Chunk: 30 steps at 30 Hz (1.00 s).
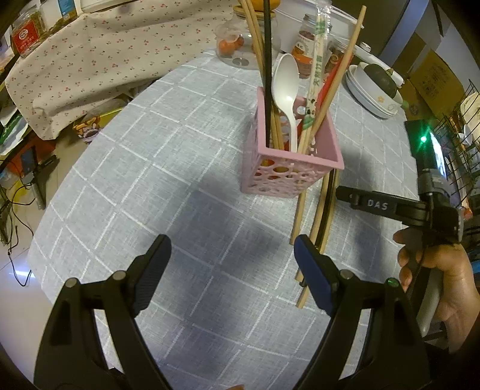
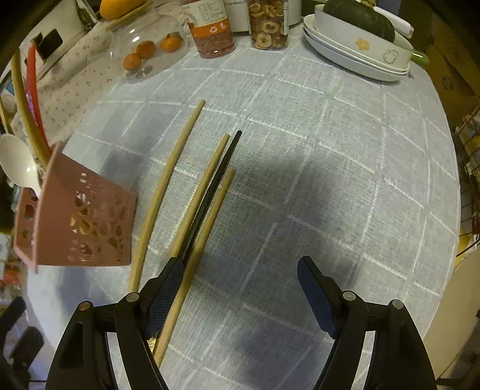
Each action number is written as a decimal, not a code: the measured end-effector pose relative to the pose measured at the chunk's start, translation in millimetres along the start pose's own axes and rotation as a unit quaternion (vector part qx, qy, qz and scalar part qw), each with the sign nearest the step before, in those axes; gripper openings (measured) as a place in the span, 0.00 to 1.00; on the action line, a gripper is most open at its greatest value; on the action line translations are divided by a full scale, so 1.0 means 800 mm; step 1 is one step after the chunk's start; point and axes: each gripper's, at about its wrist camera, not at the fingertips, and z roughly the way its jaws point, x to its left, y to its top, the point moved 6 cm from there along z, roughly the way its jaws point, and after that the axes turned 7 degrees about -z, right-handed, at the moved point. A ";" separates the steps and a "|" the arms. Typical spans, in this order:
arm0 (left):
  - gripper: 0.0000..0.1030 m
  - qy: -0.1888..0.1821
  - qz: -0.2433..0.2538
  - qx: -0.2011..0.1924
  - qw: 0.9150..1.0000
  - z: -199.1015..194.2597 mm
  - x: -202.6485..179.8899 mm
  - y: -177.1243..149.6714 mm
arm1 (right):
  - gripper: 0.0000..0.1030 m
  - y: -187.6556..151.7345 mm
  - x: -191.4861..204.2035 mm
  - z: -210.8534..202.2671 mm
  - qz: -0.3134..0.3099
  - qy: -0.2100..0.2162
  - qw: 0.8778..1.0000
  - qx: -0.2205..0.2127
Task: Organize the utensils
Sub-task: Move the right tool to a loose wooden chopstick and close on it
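A pink perforated utensil holder [image 1: 288, 162] stands on the grey checked tablecloth [image 1: 168, 168]. It holds a white plastic spoon [image 1: 286, 90], a black chopstick, wooden chopsticks and a wrapped pair. It also shows in the right wrist view [image 2: 81, 222] at the left. Several loose chopsticks [image 2: 192, 207], wooden and one black, lie flat on the cloth to the right of the holder; they also show in the left wrist view [image 1: 315, 222]. My left gripper [image 1: 232, 255] is open and empty, in front of the holder. My right gripper [image 2: 240, 279] is open, its left finger over the near ends of the loose chopsticks.
At the table's far side stand a glass dome over oranges [image 2: 150, 51], jars [image 2: 270, 27] and stacked white dishes with a dark squash [image 2: 360, 45]. A floral cloth [image 1: 90, 54] covers furniture at the left. A wire rack [image 1: 462, 129] is at the right edge.
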 end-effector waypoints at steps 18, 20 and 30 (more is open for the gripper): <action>0.82 0.000 0.006 -0.001 1.000 0.001 -0.003 -0.003 | 0.43 -0.010 0.024 -0.001 -0.065 -0.036 0.997 -0.005; 0.82 -0.001 0.010 0.000 1.000 0.001 -0.005 -0.004 | 0.23 -0.012 0.023 -0.004 -0.074 -0.036 0.997 -0.002; 0.81 -0.048 0.051 -0.010 0.997 -0.014 -0.040 -0.014 | 0.06 -0.025 -0.033 -0.029 -0.009 0.046 0.999 0.007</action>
